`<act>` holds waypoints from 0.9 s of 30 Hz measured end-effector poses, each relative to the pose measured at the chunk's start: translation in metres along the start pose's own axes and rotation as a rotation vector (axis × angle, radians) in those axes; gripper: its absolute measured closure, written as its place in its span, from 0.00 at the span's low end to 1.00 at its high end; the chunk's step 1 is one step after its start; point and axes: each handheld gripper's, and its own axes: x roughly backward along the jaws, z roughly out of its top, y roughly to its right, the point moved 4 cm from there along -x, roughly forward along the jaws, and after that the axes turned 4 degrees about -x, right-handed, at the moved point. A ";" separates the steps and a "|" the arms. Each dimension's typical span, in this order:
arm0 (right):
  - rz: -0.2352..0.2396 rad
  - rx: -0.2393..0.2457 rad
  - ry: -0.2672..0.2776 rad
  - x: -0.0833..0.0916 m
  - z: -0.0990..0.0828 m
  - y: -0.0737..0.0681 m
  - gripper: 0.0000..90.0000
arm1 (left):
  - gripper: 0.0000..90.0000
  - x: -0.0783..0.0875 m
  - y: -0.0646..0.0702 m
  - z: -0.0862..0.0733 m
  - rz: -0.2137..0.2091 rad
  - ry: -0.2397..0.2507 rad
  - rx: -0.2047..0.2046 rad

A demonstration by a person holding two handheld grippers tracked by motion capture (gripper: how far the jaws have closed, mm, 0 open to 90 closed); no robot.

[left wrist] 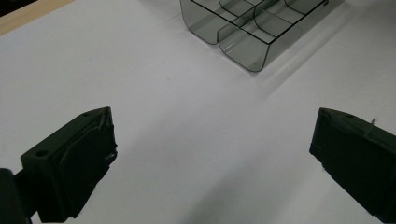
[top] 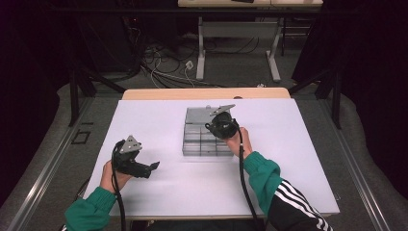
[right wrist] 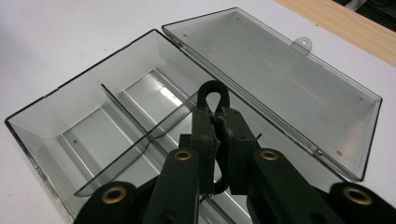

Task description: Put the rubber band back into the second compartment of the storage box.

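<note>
A clear smoky plastic compartment box [top: 199,142] lies open in the middle of the white table, its lid [right wrist: 280,79] flat behind it. My right gripper [right wrist: 217,116] hangs just above the box's compartments, shut on a small black loop-shaped piece [right wrist: 201,95] that sticks out past the tips. In the high view the right gripper [top: 214,129] points down over the box's far half. Near the table's left front, my left gripper [top: 152,168] stands open with nothing between its fingers. The left gripper [left wrist: 215,121] faces a corner of the box [left wrist: 243,46] across bare table.
The compartments in view, split by thin dividers [right wrist: 140,126], look empty. A wooden strip [top: 207,94] runs along the table's far edge. Beyond it are cables on the floor and the legs of another table [top: 238,43].
</note>
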 end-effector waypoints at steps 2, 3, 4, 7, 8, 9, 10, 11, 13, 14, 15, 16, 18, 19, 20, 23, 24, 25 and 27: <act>0.002 -0.003 -0.003 -0.004 0.000 0.000 0.95 | 0.00 -0.001 -0.001 0.000 -0.001 -0.001 0.001; 0.007 -0.001 0.003 -0.006 0.000 0.001 0.95 | 0.00 -0.001 -0.001 0.000 -0.001 -0.003 0.002; 0.005 -0.004 -0.028 -0.005 -0.001 0.001 0.95 | 0.00 -0.001 -0.001 0.000 -0.001 -0.003 0.002; 0.003 -0.011 -0.023 -0.009 -0.001 0.000 0.95 | 0.00 0.001 0.001 0.001 0.002 0.003 -0.002; 0.001 -0.003 -0.022 -0.011 -0.001 0.000 0.95 | 0.00 0.001 0.001 0.001 0.004 0.005 -0.002; 0.002 0.001 -0.040 -0.011 -0.001 0.000 0.95 | 0.00 0.001 0.001 0.000 0.002 0.001 -0.001; 0.005 -0.004 -0.016 -0.014 -0.001 -0.001 0.95 | 0.00 0.001 0.001 0.000 -0.003 -0.003 0.001; 0.003 0.001 -0.042 -0.014 -0.001 -0.001 0.95 | 0.00 0.000 0.000 0.000 -0.001 0.000 0.000; 0.005 0.006 -0.056 -0.016 -0.001 -0.001 0.95 | 0.00 0.000 0.001 0.000 -0.003 0.001 0.006; 0.001 -0.007 -0.034 -0.020 -0.001 -0.003 0.95 | 0.00 0.000 0.001 0.000 0.000 0.002 0.005; 0.004 0.014 -0.061 -0.019 -0.001 -0.002 0.95 | 0.00 0.000 0.001 0.001 0.001 0.006 0.002; -0.003 0.003 -0.059 -0.021 -0.001 -0.003 0.95 | 0.00 0.000 0.001 0.001 0.002 0.001 -0.003; -0.002 0.014 -0.068 -0.022 -0.001 -0.004 0.95 | 0.00 -0.001 0.001 0.001 0.003 -0.003 -0.003; -0.005 0.018 -0.041 -0.025 -0.001 -0.004 0.95 | 0.00 -0.002 0.002 0.001 -0.001 0.000 -0.002; -0.012 0.011 -0.050 -0.025 -0.001 -0.004 0.94 | 0.00 -0.001 0.002 0.002 -0.001 -0.006 -0.008; -0.019 0.027 -0.110 -0.026 -0.003 -0.001 0.94 | 0.00 -0.001 0.002 0.002 -0.001 -0.001 -0.008; -0.019 0.032 -0.109 -0.027 -0.003 0.000 0.94 | 0.00 -0.002 0.002 0.001 0.001 0.006 -0.002; -0.015 0.025 -0.069 -0.031 -0.003 0.001 0.94 | 0.00 -0.002 0.002 0.001 -0.002 0.005 -0.003; -0.016 0.031 -0.075 -0.032 -0.003 0.002 0.93 | 0.00 -0.001 0.001 0.002 0.000 0.003 -0.009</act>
